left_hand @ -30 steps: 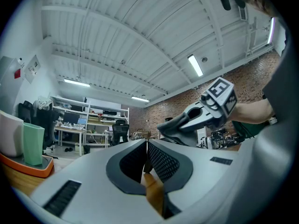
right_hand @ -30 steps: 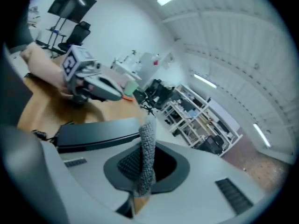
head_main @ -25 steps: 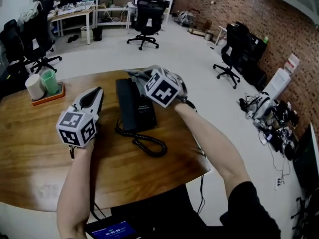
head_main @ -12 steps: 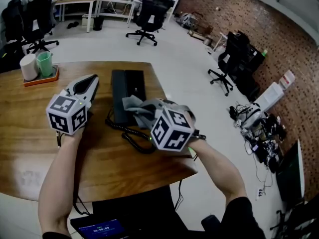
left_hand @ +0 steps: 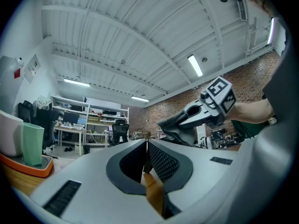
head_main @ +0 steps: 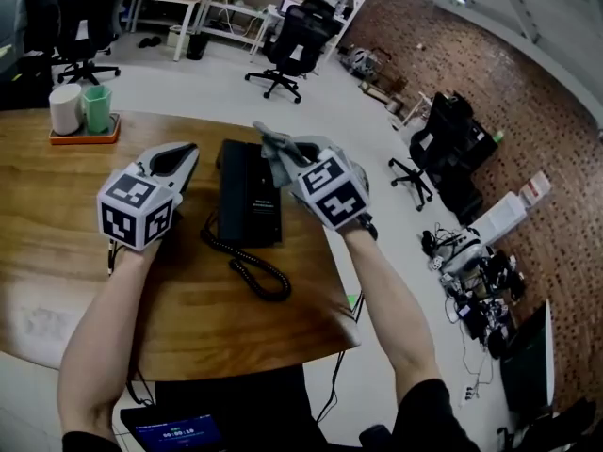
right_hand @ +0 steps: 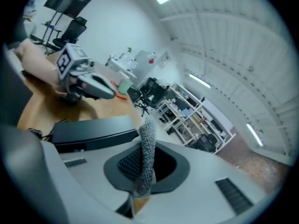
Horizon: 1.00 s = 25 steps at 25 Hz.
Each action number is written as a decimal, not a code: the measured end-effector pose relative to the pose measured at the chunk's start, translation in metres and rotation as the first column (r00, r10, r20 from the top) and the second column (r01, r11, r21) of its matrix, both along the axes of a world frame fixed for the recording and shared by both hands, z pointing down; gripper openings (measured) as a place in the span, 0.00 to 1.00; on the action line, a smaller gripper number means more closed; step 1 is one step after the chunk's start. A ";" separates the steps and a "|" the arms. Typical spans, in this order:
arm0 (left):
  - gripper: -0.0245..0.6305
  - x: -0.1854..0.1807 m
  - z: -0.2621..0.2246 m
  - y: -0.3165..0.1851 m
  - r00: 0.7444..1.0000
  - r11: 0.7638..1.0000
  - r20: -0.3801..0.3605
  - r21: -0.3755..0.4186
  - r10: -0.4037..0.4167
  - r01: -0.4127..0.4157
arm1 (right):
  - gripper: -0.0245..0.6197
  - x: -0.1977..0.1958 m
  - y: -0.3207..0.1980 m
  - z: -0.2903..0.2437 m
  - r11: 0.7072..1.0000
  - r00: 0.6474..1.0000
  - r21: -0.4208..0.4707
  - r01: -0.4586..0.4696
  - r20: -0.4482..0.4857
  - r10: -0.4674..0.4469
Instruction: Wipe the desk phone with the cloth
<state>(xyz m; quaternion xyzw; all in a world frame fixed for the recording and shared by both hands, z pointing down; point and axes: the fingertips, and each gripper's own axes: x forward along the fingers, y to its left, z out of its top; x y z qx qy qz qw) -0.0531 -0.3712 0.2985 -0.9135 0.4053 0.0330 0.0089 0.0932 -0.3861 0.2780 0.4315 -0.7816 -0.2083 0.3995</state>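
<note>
Centrally, the black desk phone (head_main: 248, 196) lies flat. Right gripper (head_main: 279, 151) clamps the crumpled grey cloth (head_main: 271, 140); left gripper (head_main: 186, 154) sits closed, empty.

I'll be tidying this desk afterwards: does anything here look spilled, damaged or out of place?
Nothing looks spilled or damaged. Only the coiled cord sprawls loose across the table on the near side of the phone. The cups stand upright on their tray.
</note>
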 end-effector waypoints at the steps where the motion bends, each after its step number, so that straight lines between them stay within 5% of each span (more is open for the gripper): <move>1: 0.04 0.002 0.000 0.001 1.000 1.000 0.000 0.001 0.000 0.000 | 0.08 0.003 -0.014 -0.001 1.000 0.999 0.009 -0.028 0.016 0.028; 7: 0.04 0.006 -0.003 0.004 1.000 1.000 0.001 0.002 0.004 -0.004 | 0.08 0.007 -0.032 0.026 0.997 0.997 -0.065 -0.052 -0.058 0.049; 13: 0.04 0.001 -0.001 0.002 1.000 1.000 0.003 0.002 0.005 -0.005 | 0.08 0.001 0.033 0.061 0.990 0.975 -0.131 0.046 -0.209 -0.073; 19: 0.04 -0.005 0.000 0.000 1.000 1.000 0.004 0.002 0.007 -0.007 | 0.08 -0.005 0.105 0.092 0.969 0.949 -0.214 0.122 -0.261 -0.177; 25: 0.04 -0.003 0.007 -0.004 1.000 1.000 0.005 -0.009 0.005 -0.005 | 0.08 -0.005 0.157 0.117 0.897 0.932 -0.399 0.189 -0.214 -0.291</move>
